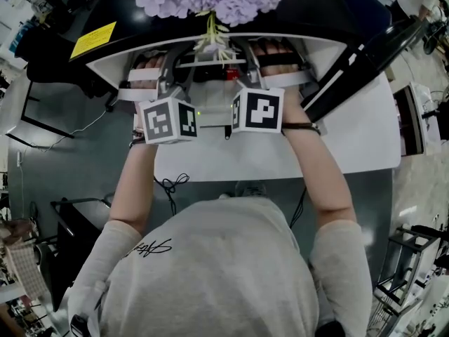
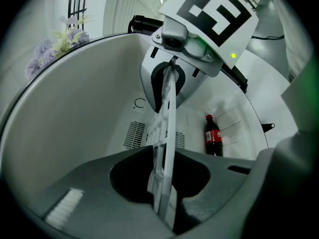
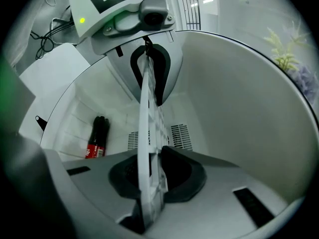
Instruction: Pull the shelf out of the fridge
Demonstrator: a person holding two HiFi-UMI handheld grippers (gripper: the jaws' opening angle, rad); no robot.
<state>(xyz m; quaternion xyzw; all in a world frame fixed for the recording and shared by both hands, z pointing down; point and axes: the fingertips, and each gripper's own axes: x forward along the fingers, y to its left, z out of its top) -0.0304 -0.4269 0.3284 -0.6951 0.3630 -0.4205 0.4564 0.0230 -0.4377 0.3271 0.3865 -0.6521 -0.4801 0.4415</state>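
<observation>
Claw L & claw R each clenched on shelf edge; cola bottle inside fridge, gripper views only.

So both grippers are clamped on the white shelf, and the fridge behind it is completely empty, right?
Not empty: the left gripper view shows a dark cola bottle with a red label inside the fridge. The rest stands: the left gripper and the right gripper are each clamped on the white shelf.
</observation>
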